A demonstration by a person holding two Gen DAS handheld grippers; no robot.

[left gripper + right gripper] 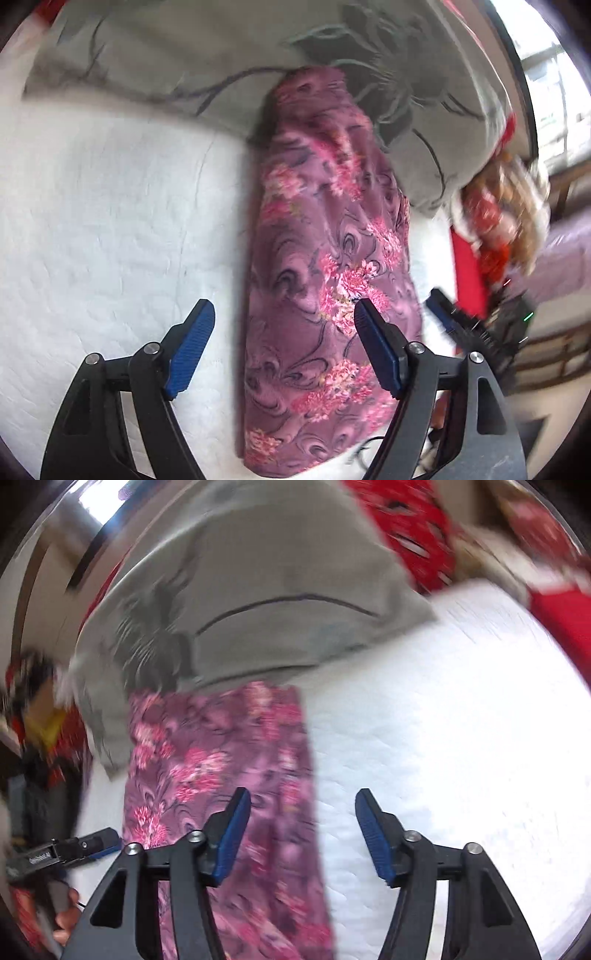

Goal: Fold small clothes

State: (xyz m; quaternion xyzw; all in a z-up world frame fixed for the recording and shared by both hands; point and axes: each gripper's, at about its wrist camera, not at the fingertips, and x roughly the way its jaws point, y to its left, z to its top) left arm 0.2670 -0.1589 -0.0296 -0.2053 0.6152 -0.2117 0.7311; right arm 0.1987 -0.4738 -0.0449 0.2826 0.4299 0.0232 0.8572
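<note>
A purple garment with pink flowers lies folded into a long strip on the white quilted bed. It also shows in the right wrist view. My left gripper is open and empty above the strip's near left edge. My right gripper is open and empty above the strip's right edge. The right gripper's blue finger shows beyond the strip in the left wrist view. The left gripper shows at the left of the right wrist view.
A grey pillow with dark flower print lies at the strip's far end, also in the right wrist view. Red patterned cloth lies at the bed's side, and more red cloth lies behind the pillow.
</note>
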